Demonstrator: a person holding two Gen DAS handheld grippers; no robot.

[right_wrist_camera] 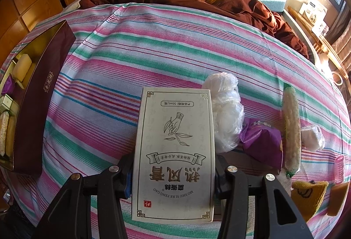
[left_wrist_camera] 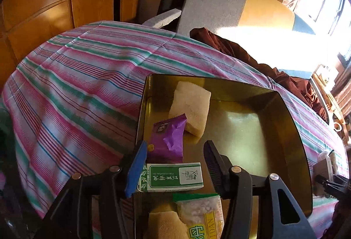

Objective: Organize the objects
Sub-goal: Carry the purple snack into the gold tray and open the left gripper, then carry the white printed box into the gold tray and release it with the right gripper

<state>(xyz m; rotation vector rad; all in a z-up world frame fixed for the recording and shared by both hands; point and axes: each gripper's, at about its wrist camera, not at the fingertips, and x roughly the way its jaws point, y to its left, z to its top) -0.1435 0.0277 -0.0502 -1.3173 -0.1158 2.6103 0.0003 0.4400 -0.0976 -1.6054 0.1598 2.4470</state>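
From the left wrist, my left gripper (left_wrist_camera: 174, 164) hangs with jaws parted and empty over the gold-lined tin (left_wrist_camera: 285, 105); the small green-and-white box (left_wrist_camera: 171, 177) lies in the tin just below them, beside a purple snack packet (left_wrist_camera: 167, 140) and a pale cake (left_wrist_camera: 190, 107). From the right wrist, my right gripper (right_wrist_camera: 173, 182) clamps the tall cream carton (right_wrist_camera: 173, 151) above the striped bedsheet (right_wrist_camera: 131, 52). I judge it should go in flat, in the tin's bare half.
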